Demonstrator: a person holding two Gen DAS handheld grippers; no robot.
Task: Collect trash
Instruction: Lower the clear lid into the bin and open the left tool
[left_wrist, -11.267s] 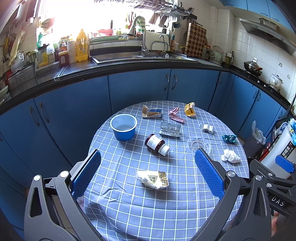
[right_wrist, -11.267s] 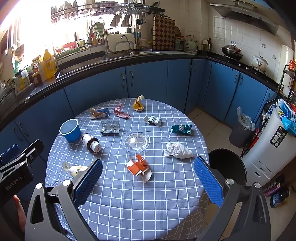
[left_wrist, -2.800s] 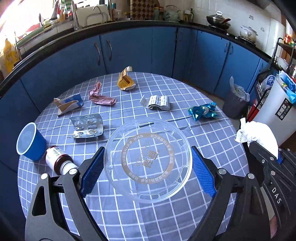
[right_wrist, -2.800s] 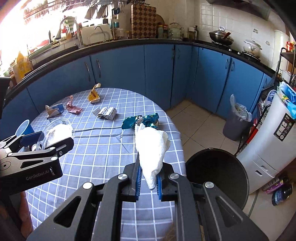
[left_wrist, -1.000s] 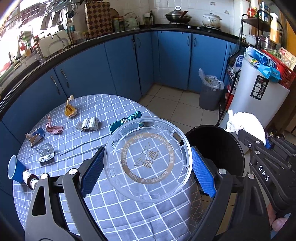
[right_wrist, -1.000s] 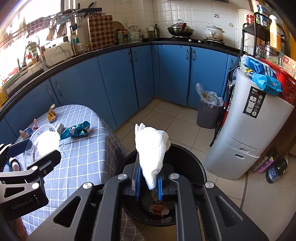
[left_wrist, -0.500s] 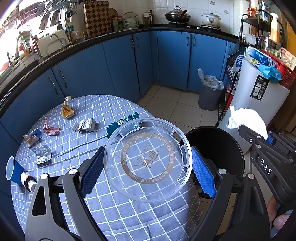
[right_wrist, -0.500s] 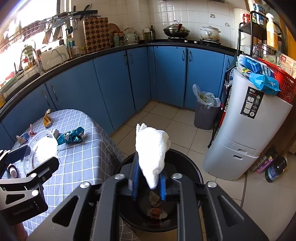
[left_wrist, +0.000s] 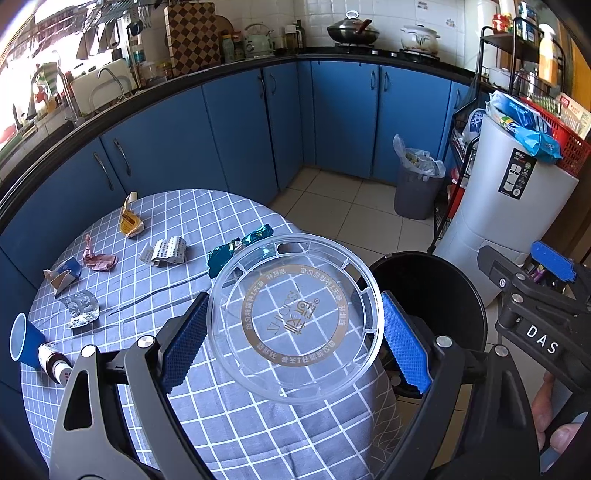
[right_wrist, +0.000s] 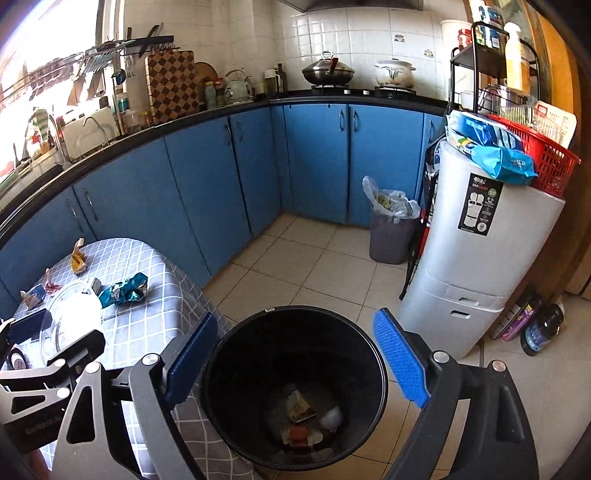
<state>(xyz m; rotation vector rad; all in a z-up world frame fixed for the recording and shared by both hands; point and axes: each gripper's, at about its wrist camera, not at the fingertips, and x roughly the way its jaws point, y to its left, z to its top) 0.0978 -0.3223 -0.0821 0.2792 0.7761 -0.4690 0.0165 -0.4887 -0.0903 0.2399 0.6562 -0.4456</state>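
Observation:
My left gripper (left_wrist: 293, 332) is shut on a clear round plastic lid (left_wrist: 295, 317) and holds it above the table edge, beside the black trash bin (left_wrist: 436, 295). My right gripper (right_wrist: 295, 354) is open and empty right above the black trash bin (right_wrist: 229, 354). A white crumpled tissue (right_wrist: 332, 417) lies at the bin's bottom with other trash. On the checked tablecloth (left_wrist: 207, 214) lie a teal wrapper (left_wrist: 236, 249), a crumpled paper (left_wrist: 166, 251), a yellow wrapper (left_wrist: 129, 221), a pink wrapper (left_wrist: 98, 258), a blister pack (left_wrist: 79, 308), a blue cup (left_wrist: 22, 336) and a brown bottle (left_wrist: 53, 362).
A grey lined bin (right_wrist: 391, 229) stands by the blue cabinets (right_wrist: 314, 158). A white tall appliance (right_wrist: 476, 258) with a red basket (right_wrist: 535, 155) is at the right. Bottles (right_wrist: 543, 328) stand on the tiled floor beside it.
My right gripper opened and the white tissue dropped into the black bin. My left gripper still holds the clear lid, a little nearer the bin.

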